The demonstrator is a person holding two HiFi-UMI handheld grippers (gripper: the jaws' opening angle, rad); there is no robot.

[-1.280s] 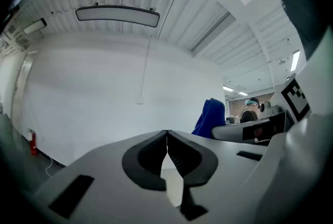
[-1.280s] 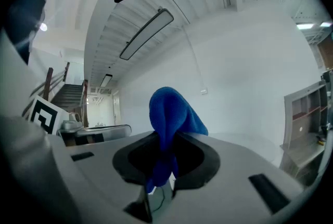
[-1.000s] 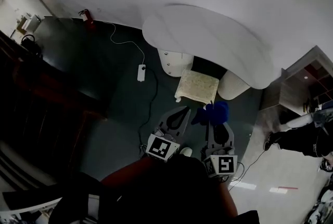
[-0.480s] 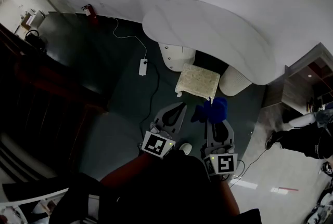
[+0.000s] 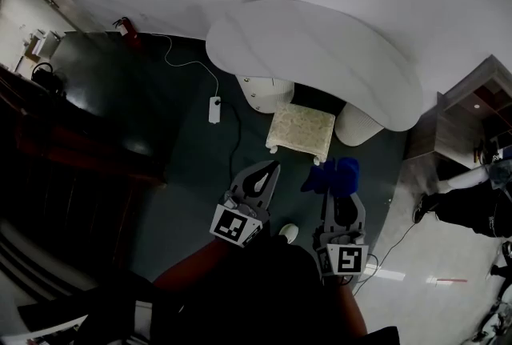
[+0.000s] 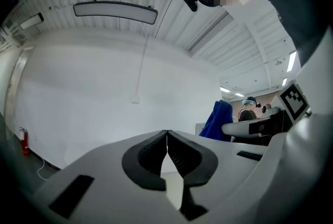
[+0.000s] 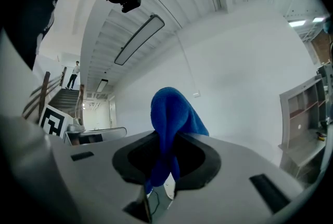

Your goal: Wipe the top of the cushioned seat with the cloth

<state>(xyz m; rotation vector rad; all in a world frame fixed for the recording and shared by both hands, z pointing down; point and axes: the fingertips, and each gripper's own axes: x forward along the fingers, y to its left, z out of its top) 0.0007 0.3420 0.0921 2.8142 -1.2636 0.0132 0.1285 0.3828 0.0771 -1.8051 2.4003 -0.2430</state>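
The dark floor (image 5: 188, 163) fills most of the head view, and over its far part stands the curved white counter (image 5: 320, 63). The cushioned seat (image 5: 301, 129), pale and square, sits on the floor at the counter's near edge, partly tucked under it between two white rounded bases. Half a second ago it lay in much the same spot, so little has changed. Both tools have dropped slightly lower in the head view.

The left tool (image 5: 273, 166) hangs over the floor just short of the seat's near left corner. In its own view the left tool (image 6: 166, 137) has its jaws closed tip to tip, with nothing between them. The right tool (image 5: 334, 191) is clamped on the blue cloth (image 5: 336, 174). The cloth bunches up past the jaws off the seat's near right corner, now with a thin strip of floor showing between it and the seat. In the right gripper view the cloth (image 7: 173, 111) is pinched in the right tool (image 7: 164, 141) and rises in a fold above it.

A white cable runs across the floor to a small white plug box (image 5: 214, 109). A red fire extinguisher (image 5: 122, 27) stands by the far wall.
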